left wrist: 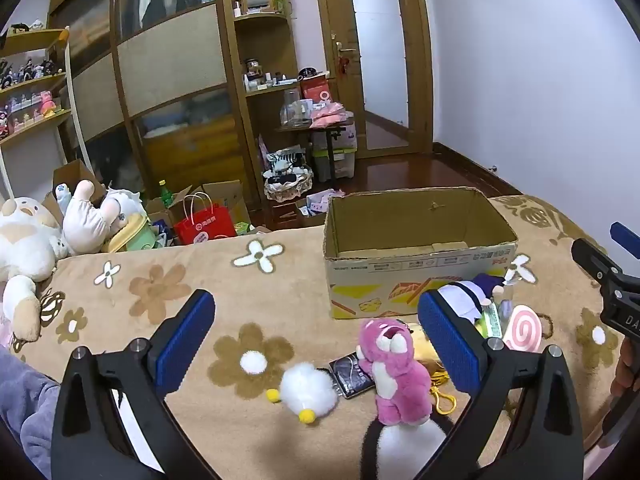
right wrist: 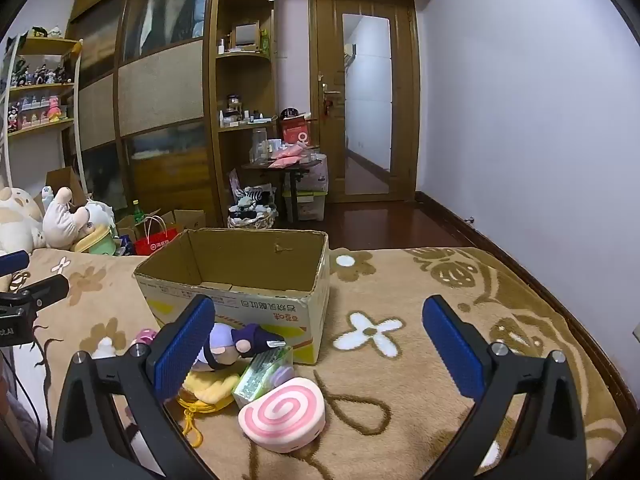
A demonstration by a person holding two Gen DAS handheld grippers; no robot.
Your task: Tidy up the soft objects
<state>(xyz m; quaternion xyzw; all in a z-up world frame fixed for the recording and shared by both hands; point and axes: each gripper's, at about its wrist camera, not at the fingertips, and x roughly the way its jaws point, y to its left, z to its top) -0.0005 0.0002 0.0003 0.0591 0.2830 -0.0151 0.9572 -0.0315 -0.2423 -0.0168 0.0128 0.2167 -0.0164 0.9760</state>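
— What do I have in front of me, counted?

— One open cardboard box (left wrist: 416, 268) on the flowered blanket (left wrist: 168, 292), nothing visible inside it. In front of its near wall, a small heap: one pink bear plush (left wrist: 394, 372), one white fluffy chick with yellow feet (left wrist: 306, 390), one purple-and-white doll (right wrist: 236, 346), one yellow plush with a clip (right wrist: 208, 394), one pink swirl cushion (right wrist: 282, 412), one dark packet (left wrist: 352, 372) and one green-printed packet (right wrist: 262, 376). (Two big plush animals (left wrist: 32, 248) sit off at the blanket's far left edge, well apart.)

— And my grippers?

— Two. I have the left gripper (left wrist: 316, 344) spread as wide as it goes, holding nothing; the chick and the bear lie on the blanket between its fingers, the bear close to the right-hand pad, touching neither as far as I can tell. The right gripper (right wrist: 320, 348) is likewise wide open and empty; the swirl cushion lies low between its fingers, nearer the left-hand pad, and the doll sits just behind that pad.

— The box?

— Beyond both sets of fingertips, upright.
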